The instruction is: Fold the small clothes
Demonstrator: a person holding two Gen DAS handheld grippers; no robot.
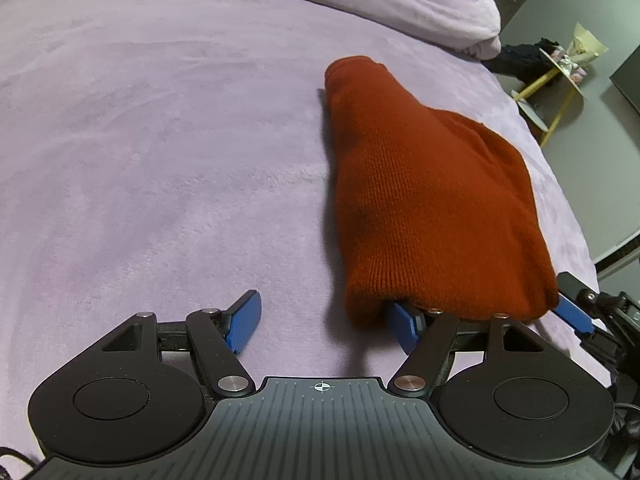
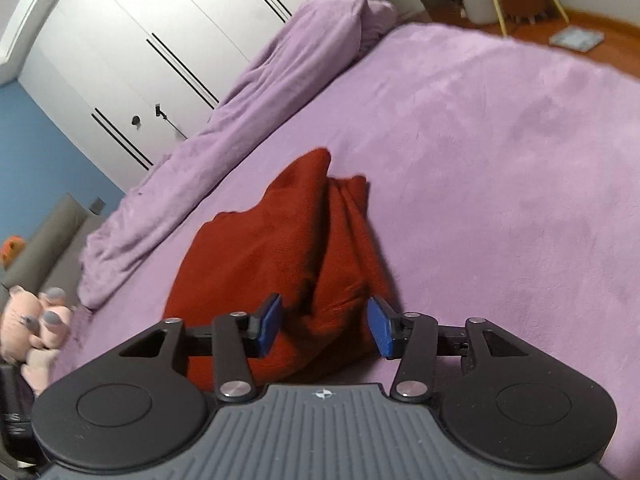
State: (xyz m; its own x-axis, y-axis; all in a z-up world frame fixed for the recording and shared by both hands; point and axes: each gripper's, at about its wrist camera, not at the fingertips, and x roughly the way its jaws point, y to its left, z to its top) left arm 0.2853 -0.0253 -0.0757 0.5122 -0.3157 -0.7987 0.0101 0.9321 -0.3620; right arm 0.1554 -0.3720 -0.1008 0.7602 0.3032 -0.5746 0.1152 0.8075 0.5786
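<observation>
A rust-red knit garment (image 1: 432, 200) lies folded in a long bundle on the lilac bed cover (image 1: 160, 140). My left gripper (image 1: 324, 326) stands open just left of the garment's near end. Its right finger (image 1: 404, 328) is tucked under the edge of the knit and its left finger (image 1: 244, 324) is over bare cover. In the right wrist view the garment (image 2: 280, 248) runs away from my right gripper (image 2: 325, 325). The jaws stand apart with the near end of the cloth between them, and the pads are not pressing on it. One blue finger (image 1: 574, 314) of the right gripper shows beside the garment.
A rolled lilac duvet (image 2: 240, 120) lies along the far side of the bed, with white wardrobe doors (image 2: 140, 40) behind it. A pink plush toy (image 2: 28, 320) sits at the left. Past the bed's right edge stands a side table with yellow legs (image 1: 560, 80).
</observation>
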